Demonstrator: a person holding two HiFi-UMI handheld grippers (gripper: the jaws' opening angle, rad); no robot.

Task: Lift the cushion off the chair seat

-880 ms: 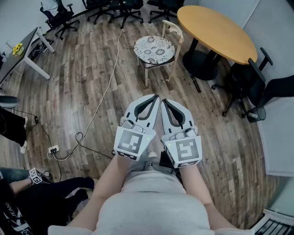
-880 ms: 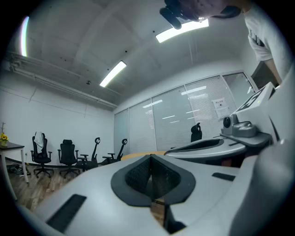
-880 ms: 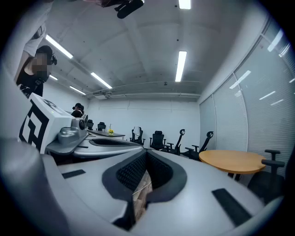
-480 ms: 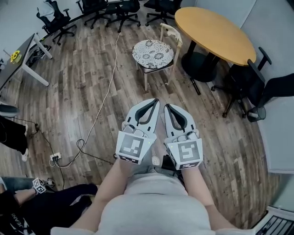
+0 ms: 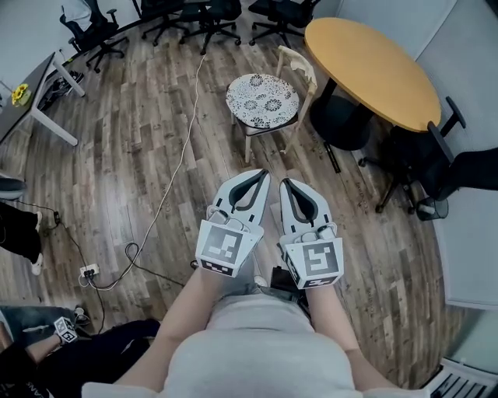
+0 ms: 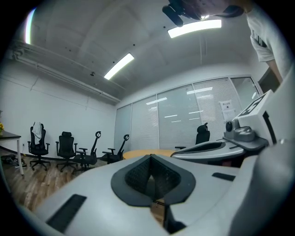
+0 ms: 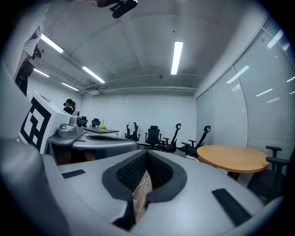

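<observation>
A round cushion (image 5: 262,100) with a white-and-dark lace pattern lies on the seat of a pale wooden chair (image 5: 300,62), on the wood floor ahead of me in the head view. My left gripper (image 5: 262,175) and right gripper (image 5: 284,183) are held side by side near my body, well short of the chair, pointing toward it. Both are shut with nothing between the jaws. In the left gripper view the left gripper (image 6: 150,157) has its ribbed pads pressed together. In the right gripper view the right gripper (image 7: 146,153) is also closed at its tips. Neither gripper view shows the cushion.
A round orange table (image 5: 373,62) stands just right of the chair, with a black office chair (image 5: 432,155) beside it. More office chairs (image 5: 194,14) line the back. A white cable (image 5: 183,148) crosses the floor to a power strip (image 5: 88,272). A desk (image 5: 35,89) stands at the left.
Both grippers stay side by side and shut. The head view has shifted a little, so the chair and cushion now sit slightly lower in the picture.
</observation>
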